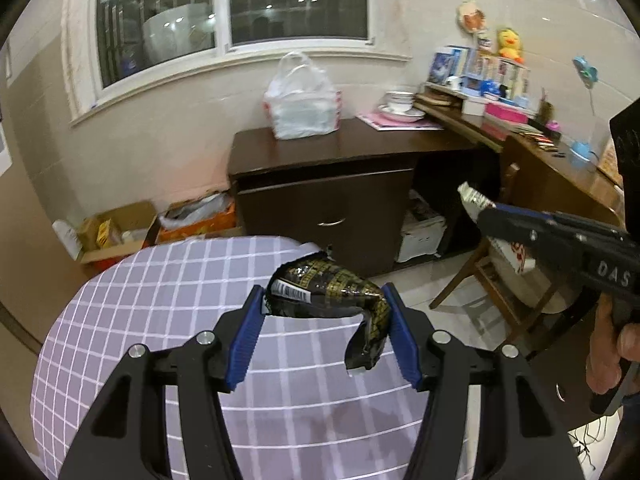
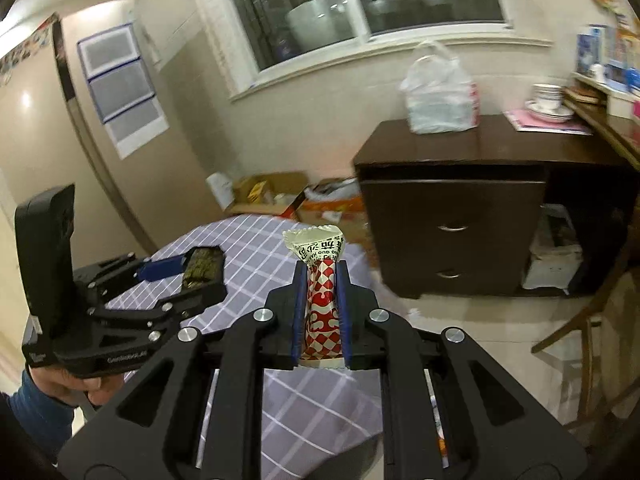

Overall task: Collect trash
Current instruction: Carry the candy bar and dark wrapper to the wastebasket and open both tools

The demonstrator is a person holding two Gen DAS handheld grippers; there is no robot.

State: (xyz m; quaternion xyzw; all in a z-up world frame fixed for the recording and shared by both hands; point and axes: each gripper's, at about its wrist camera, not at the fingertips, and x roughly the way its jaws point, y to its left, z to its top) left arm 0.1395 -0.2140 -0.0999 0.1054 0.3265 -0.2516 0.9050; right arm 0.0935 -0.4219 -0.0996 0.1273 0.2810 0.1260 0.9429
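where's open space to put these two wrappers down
The checked tablecloth is bare across its whole visible top. The dark cabinet has free top between the white plastic bag and the stacked bowls. The desk shelf to the right is crowded.

The plastic bag (image 1: pixel 301 100) sits on the desk (image 1: pixel 360 148) at twelve o'clock, under the window (image 1: pixel 224 12). Bowls (image 1: pixel 400 104) stand at its two o'clock; cardboard boxes (image 1: pixel 120 228) lie on the floor at nine.

Standing ahead as the main obstruction: dark cabinet (image 1: pixel 328 200), plastic bag (image 1: pixel 302 100) sitting on top. Lying open below: checked table (image 1: pixel 160 300). Crowding the floor at left: cardboard boxes (image 1: pixel 120 232). Narrowing the right: wooden chair (image 1: pixel 492 280).
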